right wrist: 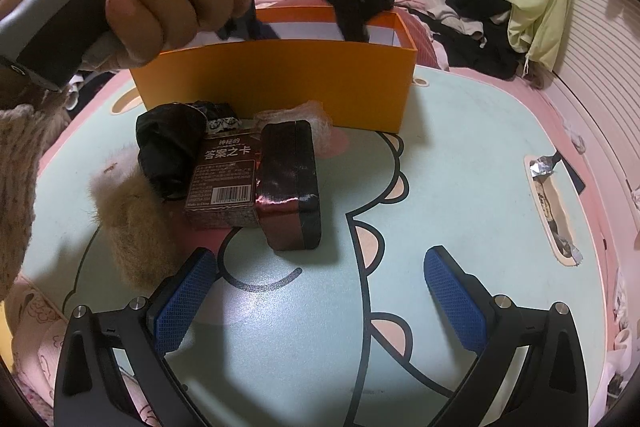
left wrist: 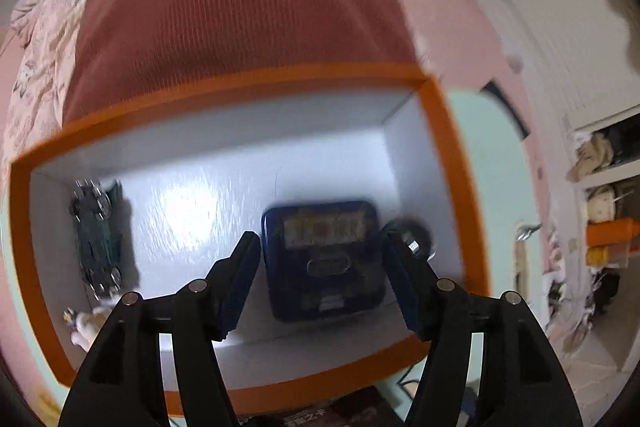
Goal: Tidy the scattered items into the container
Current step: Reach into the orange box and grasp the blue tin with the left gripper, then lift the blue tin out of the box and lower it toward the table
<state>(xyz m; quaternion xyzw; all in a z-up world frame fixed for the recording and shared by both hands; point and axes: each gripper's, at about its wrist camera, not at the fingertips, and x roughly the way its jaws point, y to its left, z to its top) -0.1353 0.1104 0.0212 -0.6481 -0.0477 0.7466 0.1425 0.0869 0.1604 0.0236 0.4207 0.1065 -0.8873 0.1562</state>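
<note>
Blue-padded right tool point(right wrist: 320, 291) spread wide, empty, above the tabletop point(right wrist: 460, 167).
Dark tin point(right wrist: 292, 187) lies ahead-left, long axis pointing toward the orange box point(right wrist: 280, 83); left tool point(left wrist: 322, 267) hangs open over the blue timer point(left wrist: 324, 259) inside.

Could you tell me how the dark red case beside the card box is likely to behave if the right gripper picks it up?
The dark red case looks rigid, so it should hold shape between the pads. Its glossy surface may be somewhat slippery. Standing on a narrow edge against the card box, it could tip if nudged by the open right gripper.
</note>
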